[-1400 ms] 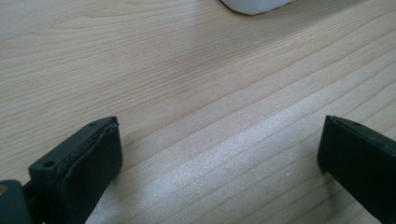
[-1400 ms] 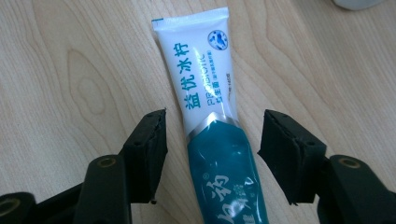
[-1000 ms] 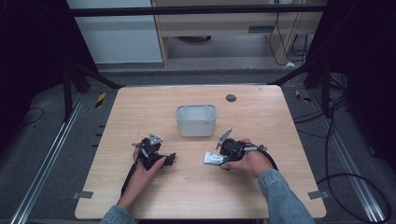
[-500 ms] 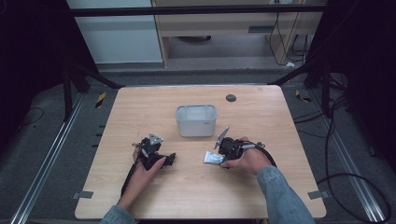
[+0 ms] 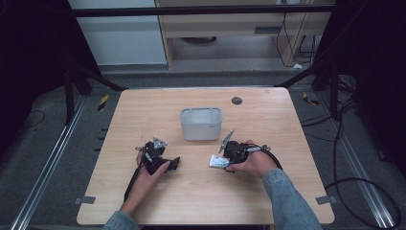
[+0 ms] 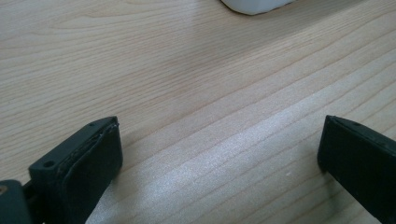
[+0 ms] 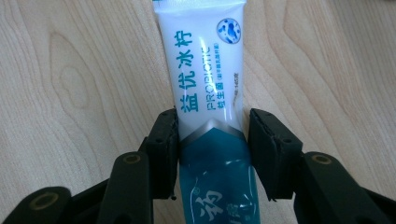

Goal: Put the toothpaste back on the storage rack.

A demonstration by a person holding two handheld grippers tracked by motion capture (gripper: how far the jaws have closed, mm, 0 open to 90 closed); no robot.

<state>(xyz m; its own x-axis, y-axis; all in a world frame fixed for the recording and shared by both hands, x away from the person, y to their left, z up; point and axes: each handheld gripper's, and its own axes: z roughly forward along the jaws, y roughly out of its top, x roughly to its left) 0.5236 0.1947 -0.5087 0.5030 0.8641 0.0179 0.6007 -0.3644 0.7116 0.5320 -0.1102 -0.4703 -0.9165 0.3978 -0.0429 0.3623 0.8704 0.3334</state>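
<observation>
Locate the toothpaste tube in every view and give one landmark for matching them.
High view: toothpaste tube at the right gripper, front of centre.
Left gripper view: not in it.
Right gripper view: tube centred, between the jaws.
Shared landmark: the wooden table.

Grey floor [image 5: 48,143] w/ cables [image 5: 354,143], pale cabinet [image 5: 124,33] behind, dark surrounds.

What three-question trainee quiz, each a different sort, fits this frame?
1. True or false: the right gripper is shut on the white-and-teal plastic tube.
2. The left gripper is: A open over bare table; B shut on a cloth; C inside the tub.
3. Fill in: the white rectangular plastic tub sits on the light wooden table ___ both grippers, away from the person.

Key: 1 true; 2 A; 3 beyond.
</observation>
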